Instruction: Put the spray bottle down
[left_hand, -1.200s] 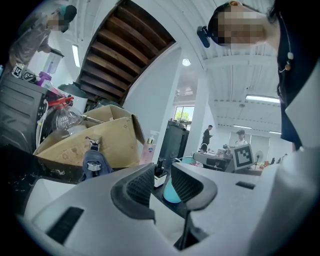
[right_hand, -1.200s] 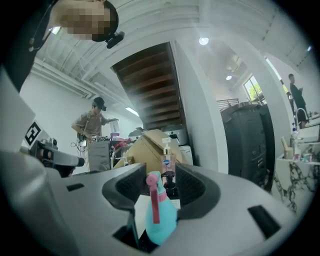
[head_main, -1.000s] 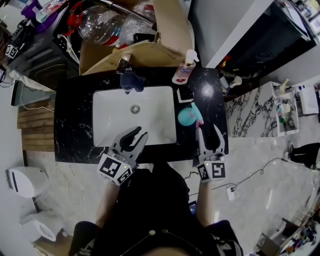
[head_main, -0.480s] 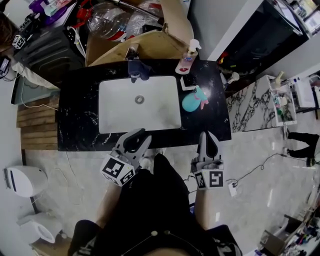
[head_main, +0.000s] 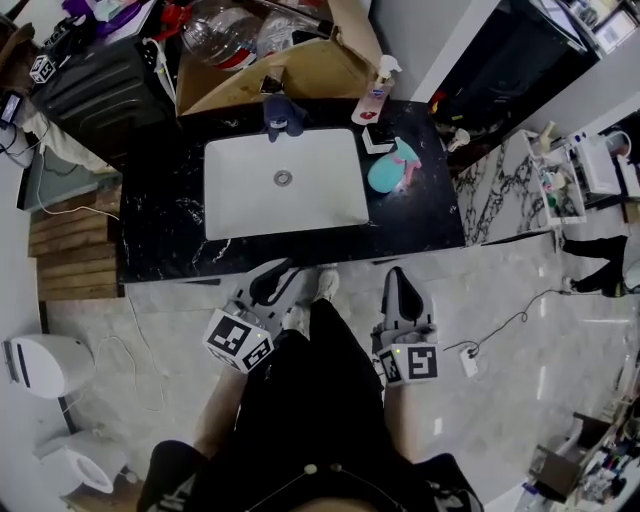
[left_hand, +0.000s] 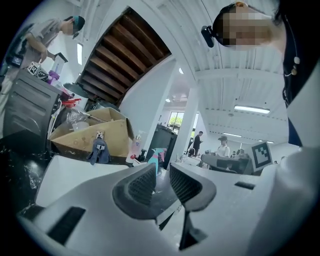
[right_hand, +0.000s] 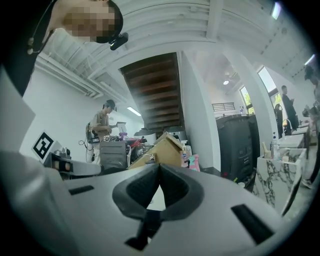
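The left gripper (head_main: 272, 283) hangs in front of the black counter (head_main: 160, 230), jaws slightly apart with nothing between them. The teal spray bottle (head_main: 392, 168) rests on that counter just right of the white sink (head_main: 285, 210), well apart from both grippers. The right gripper (head_main: 400, 287) is clenched on nothing, so the put-down looks done. Finishing well likely means keeping both grippers away from the bottle.

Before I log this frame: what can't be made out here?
Spray bottle: head view, too small to read its label; left gripper view, half hidden behind the jaws.
Faucet: head view, wrapped in a dark cloth.
Cardboard box contents: head view, cut off by the top edge.
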